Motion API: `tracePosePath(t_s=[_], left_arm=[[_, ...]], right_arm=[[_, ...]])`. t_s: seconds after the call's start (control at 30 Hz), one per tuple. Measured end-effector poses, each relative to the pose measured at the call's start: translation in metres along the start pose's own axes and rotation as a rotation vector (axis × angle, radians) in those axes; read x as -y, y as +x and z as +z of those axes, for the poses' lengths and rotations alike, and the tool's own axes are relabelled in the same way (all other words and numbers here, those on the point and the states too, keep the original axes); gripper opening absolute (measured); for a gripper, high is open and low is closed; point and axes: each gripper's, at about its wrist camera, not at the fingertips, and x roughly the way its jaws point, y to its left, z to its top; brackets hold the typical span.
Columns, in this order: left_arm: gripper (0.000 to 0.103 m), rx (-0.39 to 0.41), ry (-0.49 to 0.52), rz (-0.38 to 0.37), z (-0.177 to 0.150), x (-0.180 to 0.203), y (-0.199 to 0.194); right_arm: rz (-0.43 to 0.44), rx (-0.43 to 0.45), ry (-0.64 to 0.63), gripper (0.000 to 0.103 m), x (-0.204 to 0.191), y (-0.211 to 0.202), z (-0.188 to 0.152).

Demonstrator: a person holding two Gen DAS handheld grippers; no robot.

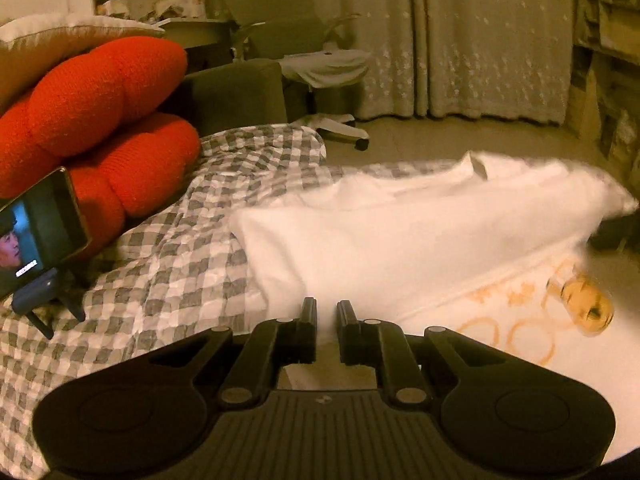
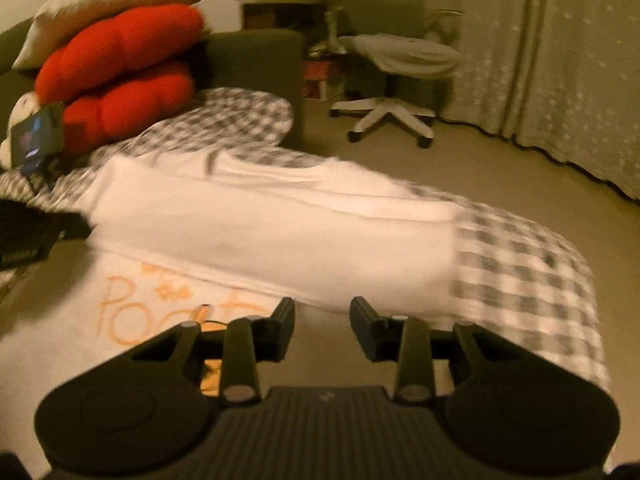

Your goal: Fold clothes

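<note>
Left wrist: phone [image 1: 38, 228] against red cushion [image 1: 100, 120]

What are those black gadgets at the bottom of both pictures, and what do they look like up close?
They are two hand-held grippers, matt black plastic. The left gripper and right gripper match: a ribbed central body, a round disc housing on each side, hinged link bars with silvery pivot pins, and two short blocky fingers. No cables or sleeves show.

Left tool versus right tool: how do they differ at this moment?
The left tool has its fingers nearly together, a narrow gap between them; the right tool is open wider. The left tool sits over the white garment near its left edge, the right tool nearer its right end by the checked blanket. Both grip nothing.
</note>
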Motion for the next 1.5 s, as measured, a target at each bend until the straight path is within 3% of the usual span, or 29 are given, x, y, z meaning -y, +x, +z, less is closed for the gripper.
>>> tracePosePath(t_s=[0.07,0.17,0.33,0.37,0.5,0.6,0.9,1.27,1.5], left_arm=[[0.014,0.013,0.025,0.007,-0.002,0.003,-0.001],[0.014,0.002,-0.023,-0.009,-0.001,-0.003,-0.007],[0.014,0.012,-0.086,-0.042,0.000,-0.016,-0.017],[0.014,0.019,-0.102,-0.050,0.000,-0.018,-0.020],[0.014,0.042,-0.127,-0.058,0.004,-0.019,-0.026],[0.014,0.043,-0.142,-0.064,0.005,-0.019,-0.022],[0.014,-0.002,-0.154,-0.053,0.003,-0.019,-0.002],[0.014,-0.034,-0.191,-0.075,0.006,-0.024,0.002],[0.014,-0.033,-0.190,-0.064,0.006,-0.022,0.000]], right_arm=[[-0.046,-0.028,0.050,0.034,0.019,0.001,-0.005],[-0.063,-0.050,0.157,0.038,0.050,-0.004,-0.014],[-0.072,-0.017,0.223,0.039,0.068,-0.023,-0.018],[-0.067,-0.001,0.223,0.039,0.066,-0.028,-0.017],[-0.021,0.084,0.182,0.021,0.053,-0.042,-0.004],[0.005,0.109,0.134,0.016,0.038,-0.038,0.009],[-0.019,-0.010,0.038,0.012,0.023,0.016,0.020],[-0.008,-0.011,0.093,0.010,0.033,0.008,0.018],[-0.018,-0.006,0.096,0.016,0.029,0.002,0.019]])
